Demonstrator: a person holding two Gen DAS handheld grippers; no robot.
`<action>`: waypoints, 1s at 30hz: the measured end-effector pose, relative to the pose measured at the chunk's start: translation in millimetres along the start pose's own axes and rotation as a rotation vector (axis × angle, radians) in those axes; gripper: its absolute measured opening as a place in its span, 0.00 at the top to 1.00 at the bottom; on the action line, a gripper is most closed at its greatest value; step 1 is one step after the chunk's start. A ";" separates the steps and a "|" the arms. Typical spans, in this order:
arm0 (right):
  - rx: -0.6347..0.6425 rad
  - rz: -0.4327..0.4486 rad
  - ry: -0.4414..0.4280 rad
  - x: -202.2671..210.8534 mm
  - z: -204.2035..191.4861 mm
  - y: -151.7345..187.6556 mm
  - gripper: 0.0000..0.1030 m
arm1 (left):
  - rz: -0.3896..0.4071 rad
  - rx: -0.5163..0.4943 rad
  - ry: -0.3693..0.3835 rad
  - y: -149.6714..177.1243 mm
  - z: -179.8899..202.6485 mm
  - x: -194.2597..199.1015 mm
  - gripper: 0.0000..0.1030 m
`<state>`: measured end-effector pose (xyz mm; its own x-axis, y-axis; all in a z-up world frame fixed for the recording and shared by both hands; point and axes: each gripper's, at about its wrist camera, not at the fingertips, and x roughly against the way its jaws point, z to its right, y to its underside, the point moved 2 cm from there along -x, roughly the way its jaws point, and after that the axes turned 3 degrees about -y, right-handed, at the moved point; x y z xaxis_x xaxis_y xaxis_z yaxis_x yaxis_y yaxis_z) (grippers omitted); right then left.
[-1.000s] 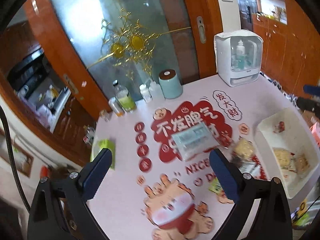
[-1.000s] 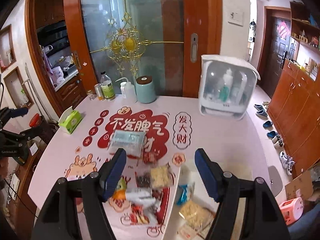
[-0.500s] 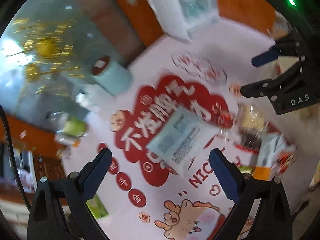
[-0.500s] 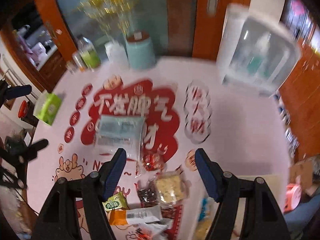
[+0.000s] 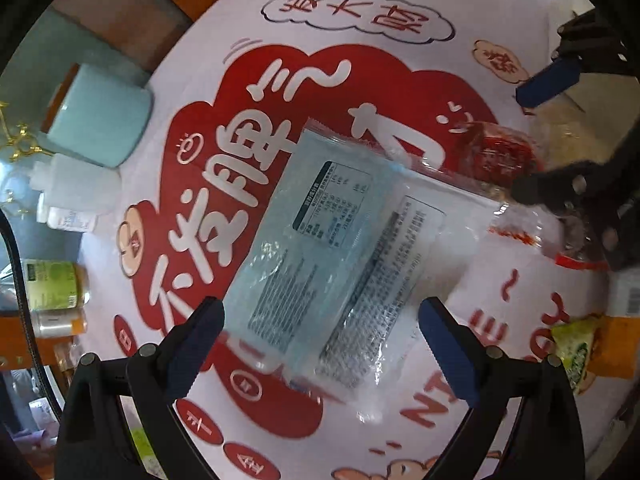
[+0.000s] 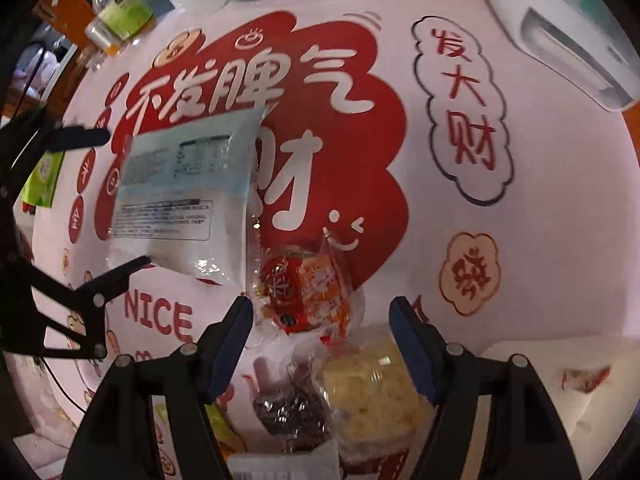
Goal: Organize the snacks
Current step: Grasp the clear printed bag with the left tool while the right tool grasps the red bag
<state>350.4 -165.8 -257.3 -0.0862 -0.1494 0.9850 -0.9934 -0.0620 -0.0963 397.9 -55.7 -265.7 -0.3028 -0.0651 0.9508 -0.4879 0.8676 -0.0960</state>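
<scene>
Both grippers dropped close to surface (image 5: 500, 12). Left gripper (image 5: 320, 344) fingers apart over blue packet (image 5: 320, 240); right gripper (image 6: 322, 348) fingers apart above red snack (image 6: 304, 284). Pickup imminent.

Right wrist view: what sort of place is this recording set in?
Most likely a home dining area: a table under a printed festive cover, loose snack packets, drink bottles and a white countertop appliance at its far edge.

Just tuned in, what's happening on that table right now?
Both grippers are open above the snack pile, holding nothing. The left gripper hangs over the pale blue packet; the right gripper is over the red-and-orange wrapped snack, with a yellowish pack and a dark one beside it.
</scene>
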 end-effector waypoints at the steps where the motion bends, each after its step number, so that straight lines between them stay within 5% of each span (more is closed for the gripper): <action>1: 0.007 -0.005 -0.001 -4.0 -1.0 -1.7 0.31 | -0.004 0.003 0.007 -2.0 -1.0 -5.4 0.05; 7: 0.045 -0.038 0.011 -26.3 -10.1 -4.7 0.34 | -0.017 0.040 0.102 -12.3 -7.2 -27.3 0.00; 14: 0.129 -0.003 0.061 -31.0 -19.8 2.2 0.44 | 0.010 0.058 0.093 -10.6 -8.2 -29.2 0.03; 16: 0.125 0.004 0.061 -30.4 -19.8 2.1 0.47 | 0.030 0.089 0.086 -6.8 -6.2 -23.7 0.14; 19: 0.107 0.015 0.053 -25.8 -21.8 5.5 0.47 | 0.062 0.142 0.089 1.0 -4.4 -7.5 0.46; 21: 0.097 0.032 0.047 -15.9 -18.2 8.9 0.47 | 0.075 0.203 0.120 6.9 -3.2 6.0 0.84; 24: 0.078 0.067 0.024 0.8 -16.9 18.2 0.47 | 0.068 0.328 0.175 23.4 -4.9 22.2 0.94; 30: 0.025 0.154 -0.029 42.9 -12.6 42.1 0.48 | 0.105 0.473 0.222 60.9 10.3 48.0 0.98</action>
<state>303.9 -162.4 -217.3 -0.2352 -0.1879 0.9536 -0.9663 -0.0602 -0.2502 345.3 -11.1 -229.0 -0.2143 0.1601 0.9636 -0.7956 0.5437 -0.2673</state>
